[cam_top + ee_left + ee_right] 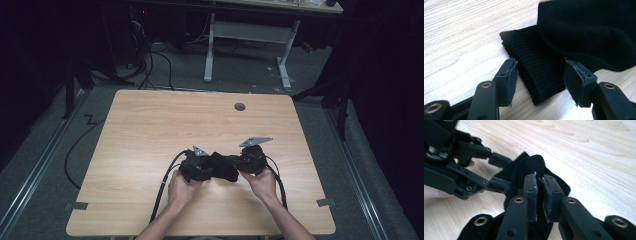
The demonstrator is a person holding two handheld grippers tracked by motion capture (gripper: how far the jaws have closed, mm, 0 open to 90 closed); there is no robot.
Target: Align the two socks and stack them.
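Near the front edge of the table: a black knitted garment (223,166) lies bunched on the light wood table (150,130), between the two grippers and well short of the grey cable grommet (240,106).
Garment: black ribbed knit; from the left gripper view a ribbed cuff end (534,67) lies flat on the wood, with smoother fabric folded over it beyond.
Left gripper (195,165): held in the person's left hand (181,189), touching the garment's left side. Its jaws stand wide apart, one pad on each side of the ribbed cuff (541,82), neither pad pressing the cloth.
Right gripper (251,159): held in the person's right hand (262,184), at the garment's right side. From its own view (539,185) the two pads are nearly together with a fold of the black fabric (534,167) pinched between them and lifted off the wood.
Other gripper seen from the right gripper view: the left gripper (496,170) reaches the garment from the far side, jaws apart around the ribbed edge.
Behind the table: a white-legged desk (250,45) on grey carpet, well apart from the garment.
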